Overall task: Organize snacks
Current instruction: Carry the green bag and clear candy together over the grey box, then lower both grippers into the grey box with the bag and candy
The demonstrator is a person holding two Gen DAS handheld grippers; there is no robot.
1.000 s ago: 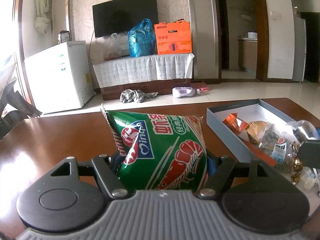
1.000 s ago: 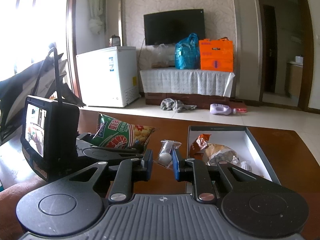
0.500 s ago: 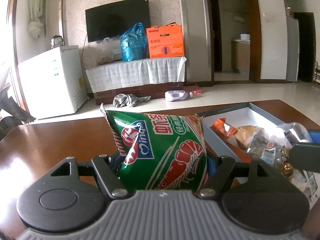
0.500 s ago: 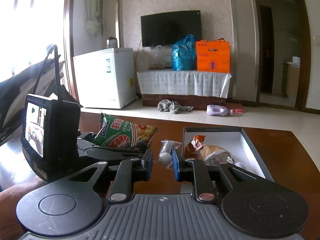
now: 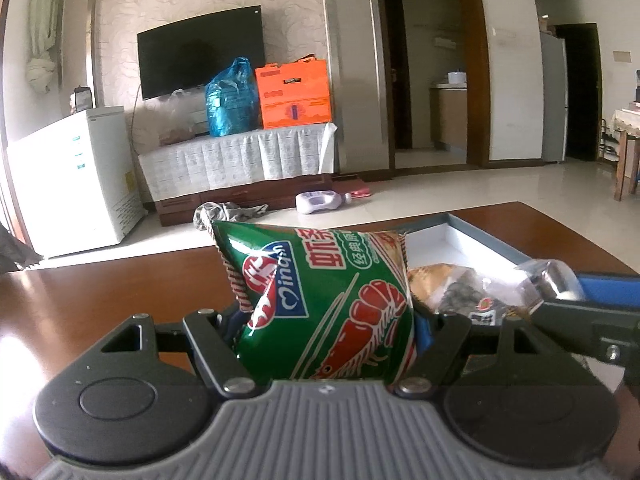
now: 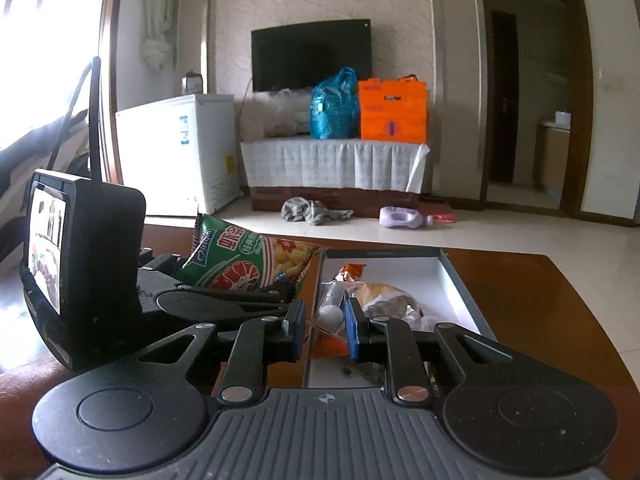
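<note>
Left gripper (image 5: 326, 330) clamps green shrimp-chip bag (image 5: 320, 300), jaws spread wide around it, bag held above brown table (image 5: 100, 300), just left of box. Right gripper (image 6: 322, 330) nearly closed, pinching small clear packet (image 6: 331, 306) over near left corner of box. Open grey box (image 6: 456, 280) with white inside rests on table, holding several wrapped snacks (image 6: 384, 298). Beyond box: tiled floor, white freezer (image 6: 180, 152), wall television (image 6: 311, 54).

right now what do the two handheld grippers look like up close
Both match: a grey ribbed body with a small crosshair mark, two round black discs, black linkage arms with silver rivets, and blue pads on the fingers. The left gripper carries a black box with a small screen and a black cable. The right gripper looks alike.
</note>
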